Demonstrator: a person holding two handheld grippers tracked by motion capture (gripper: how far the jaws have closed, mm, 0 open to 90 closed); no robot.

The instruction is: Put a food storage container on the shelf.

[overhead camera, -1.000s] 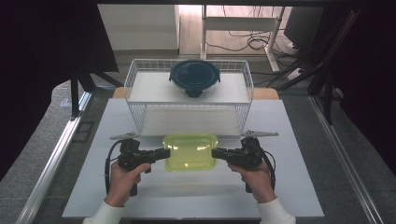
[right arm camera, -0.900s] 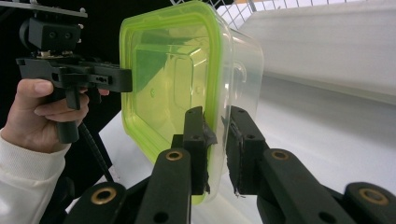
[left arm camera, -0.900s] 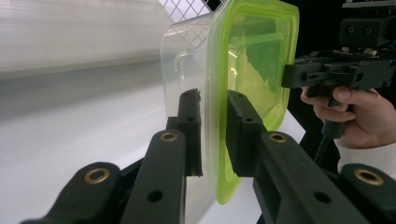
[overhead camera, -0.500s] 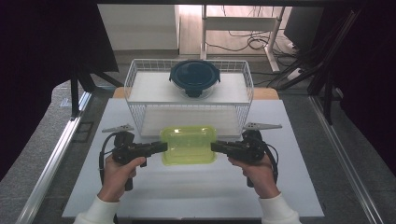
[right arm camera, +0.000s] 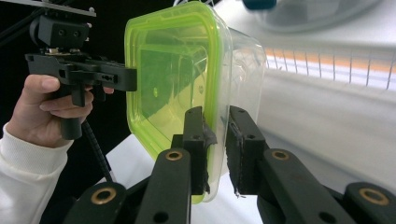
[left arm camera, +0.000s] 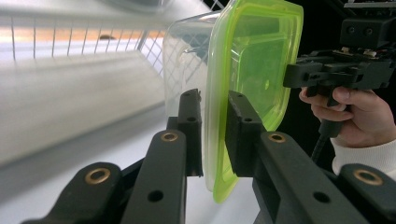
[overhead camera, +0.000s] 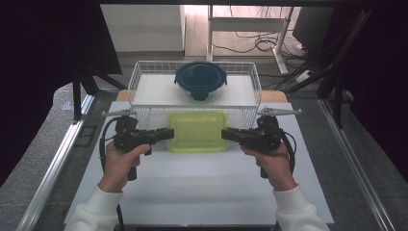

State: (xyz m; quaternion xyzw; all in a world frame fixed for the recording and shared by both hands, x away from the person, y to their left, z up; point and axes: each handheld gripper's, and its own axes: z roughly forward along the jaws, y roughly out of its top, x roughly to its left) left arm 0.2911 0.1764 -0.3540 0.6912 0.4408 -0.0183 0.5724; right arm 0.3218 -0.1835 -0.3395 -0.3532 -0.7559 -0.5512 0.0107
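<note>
The 2 grippers, left gripper (overhead camera: 166, 134) and right gripper (overhead camera: 229, 134), apparently pinch the green-lidded container (overhead camera: 197, 131) aloft.

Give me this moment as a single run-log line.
left hand-held gripper: shut on green-lidded container | right hand-held gripper: shut on opposite rim | container: lifted off table, before wire basket

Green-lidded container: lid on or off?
On. The green lid sits flush over the clear container, and the left gripper and right gripper clamp its rim.
</note>
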